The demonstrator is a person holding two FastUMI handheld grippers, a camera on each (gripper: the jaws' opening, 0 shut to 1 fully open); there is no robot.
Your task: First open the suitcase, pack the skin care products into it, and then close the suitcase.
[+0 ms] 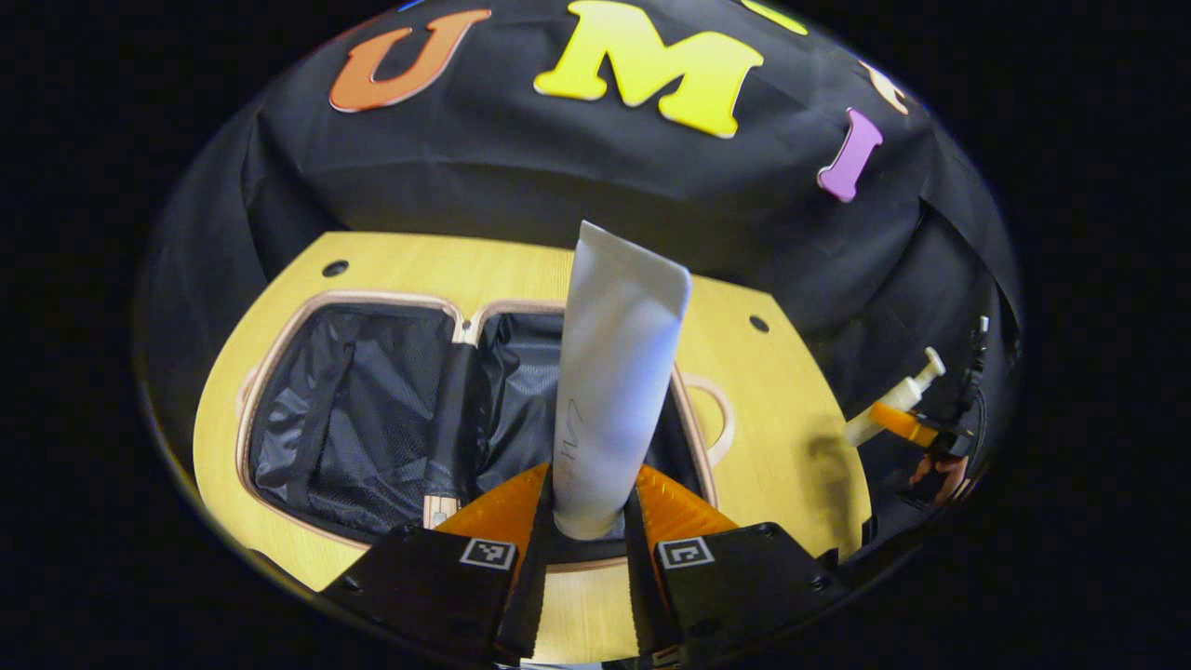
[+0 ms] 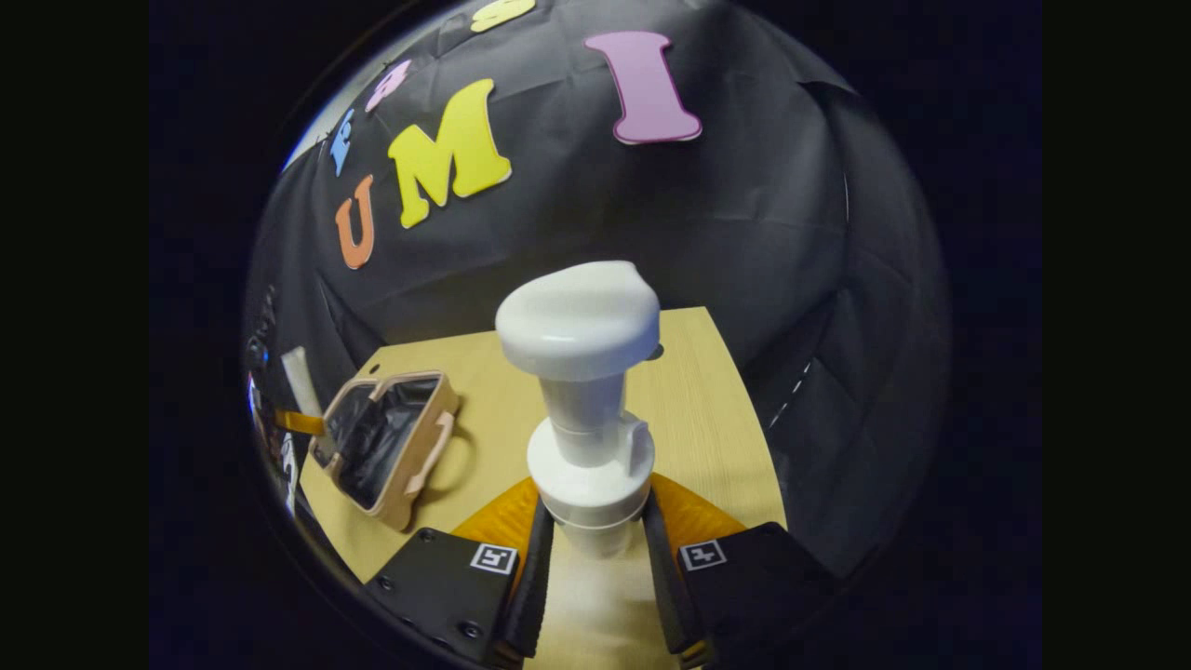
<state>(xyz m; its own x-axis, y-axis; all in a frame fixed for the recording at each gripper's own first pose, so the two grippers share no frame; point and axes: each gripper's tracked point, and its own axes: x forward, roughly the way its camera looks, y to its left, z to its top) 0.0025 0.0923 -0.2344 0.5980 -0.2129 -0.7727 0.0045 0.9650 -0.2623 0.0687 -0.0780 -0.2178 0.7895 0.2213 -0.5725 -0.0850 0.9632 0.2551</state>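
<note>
Between the fingers of our left claw (image 1: 588, 521) we hold a white tube (image 1: 614, 381), clamped at its lower end and standing upright over the open suitcase (image 1: 372, 409). Our right claw (image 2: 595, 549) is clamped on a white pump bottle (image 2: 586, 409), held above the desk (image 2: 707, 437), well apart from the case. Farther off, the suitcase lies flat with its dark lining bare. We judge packing is in hand: next we must lower the tube into a compartment, release it, then bring the bottle across.
</note>
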